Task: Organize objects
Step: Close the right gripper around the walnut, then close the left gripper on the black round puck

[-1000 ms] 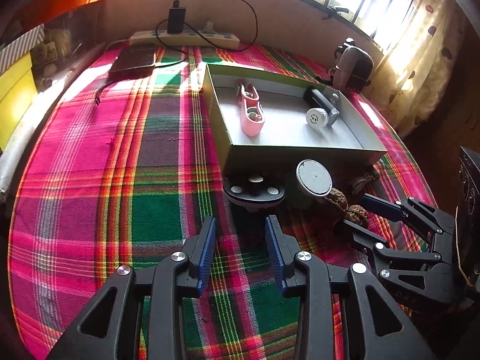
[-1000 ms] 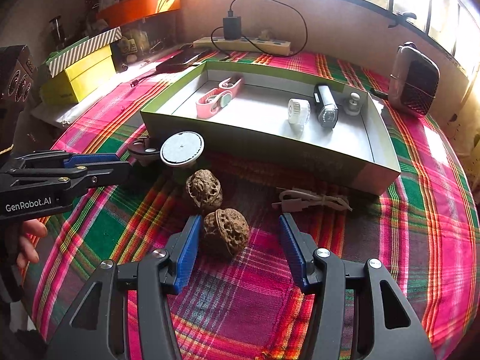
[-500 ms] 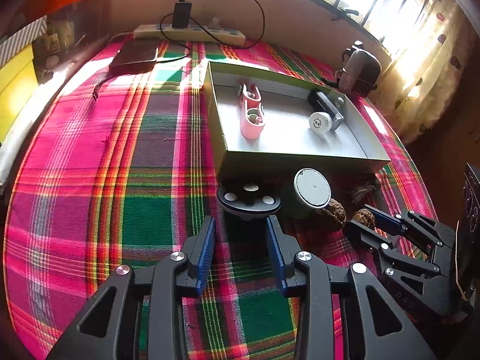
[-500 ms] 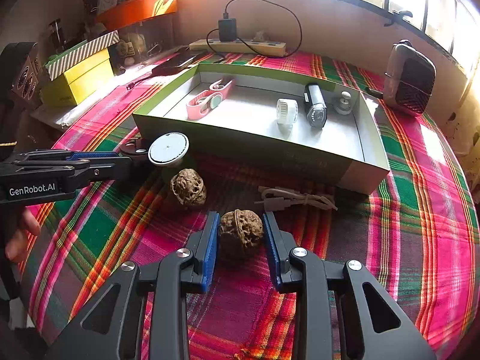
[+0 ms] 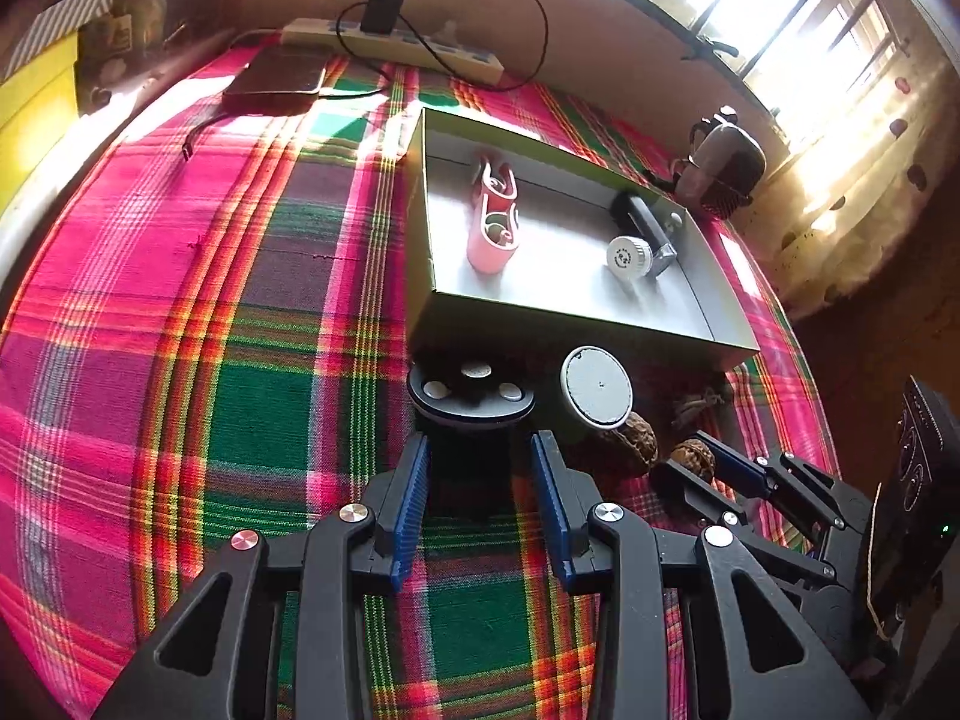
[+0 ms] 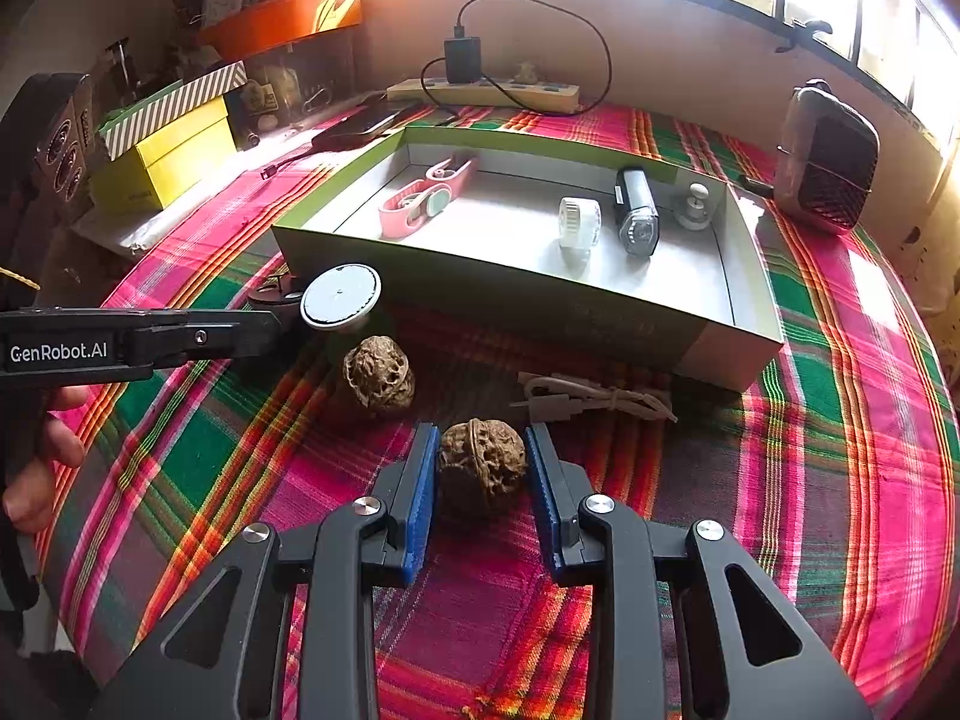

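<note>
The right gripper (image 6: 480, 468) held a walnut (image 6: 482, 463) between its two blue pads (image 6: 420, 480), and both pads pressed on the shell. The walnut sat low on the checked cloth of the worktop (image 6: 840, 420), in front of the box (image 6: 540, 294). A second walnut (image 6: 378, 375) lay just beside it, a bit further off and to the left. A small white cable (image 6: 591, 399) lay tied up near the front wall of the box.

The left gripper (image 5: 480, 474) was partly open with nothing between its pads. It pointed down at the cloth, just in front of a black round thing (image 5: 471, 396) with three pale dots. Next to that stood a round white disc (image 5: 596, 385), close to the box wall.

Inside the box lay a pink band (image 6: 426, 195), a small white roll (image 6: 579, 228), a black and silver light (image 6: 636, 213) and a little knob (image 6: 696, 204).

Behind the box were a power strip (image 6: 486, 93) with a black charger (image 6: 462, 60) plugged in, and a dark phone (image 5: 276, 84). A brown speaker (image 6: 831, 159) stood at the right, well apart from the walnuts. Yellow boxes (image 6: 165, 159) sat off to the left.
</note>
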Available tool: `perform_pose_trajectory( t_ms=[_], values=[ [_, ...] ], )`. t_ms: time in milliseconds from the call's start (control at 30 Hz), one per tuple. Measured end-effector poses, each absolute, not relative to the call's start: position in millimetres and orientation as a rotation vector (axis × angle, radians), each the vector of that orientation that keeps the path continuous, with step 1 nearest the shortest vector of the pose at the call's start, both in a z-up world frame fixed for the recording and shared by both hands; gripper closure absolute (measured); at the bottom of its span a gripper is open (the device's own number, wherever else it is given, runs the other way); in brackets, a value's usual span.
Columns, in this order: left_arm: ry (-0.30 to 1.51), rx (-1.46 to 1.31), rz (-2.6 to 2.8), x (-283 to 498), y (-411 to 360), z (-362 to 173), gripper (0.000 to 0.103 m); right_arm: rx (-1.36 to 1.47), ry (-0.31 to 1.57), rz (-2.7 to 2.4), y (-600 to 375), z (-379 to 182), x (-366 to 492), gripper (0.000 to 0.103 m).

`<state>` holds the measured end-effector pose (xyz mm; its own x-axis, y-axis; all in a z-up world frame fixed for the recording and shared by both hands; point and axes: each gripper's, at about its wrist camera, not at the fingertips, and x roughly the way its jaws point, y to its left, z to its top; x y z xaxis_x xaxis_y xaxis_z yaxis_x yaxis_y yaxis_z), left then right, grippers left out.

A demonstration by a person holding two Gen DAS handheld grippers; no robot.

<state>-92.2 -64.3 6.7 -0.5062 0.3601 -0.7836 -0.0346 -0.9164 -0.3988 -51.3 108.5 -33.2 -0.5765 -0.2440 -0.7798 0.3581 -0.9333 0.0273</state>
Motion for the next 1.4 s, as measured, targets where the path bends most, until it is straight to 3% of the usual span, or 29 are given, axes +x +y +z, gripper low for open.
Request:
perform_pose_trajectory(
  t_ms=[433,1400],
  values=[
    [-0.642,-1.425,2.503,-106.6,-69.7,6.1,0.071,1.214,0.185,-2.509,109.1,-32.6,-51.7,0.072],
    [-0.406,-1.419,2.607,-107.2,-56.0,7.1,0.076,1.214,0.201,-2.511,107.4,-32.6,-51.6,0.072]
  ],
)
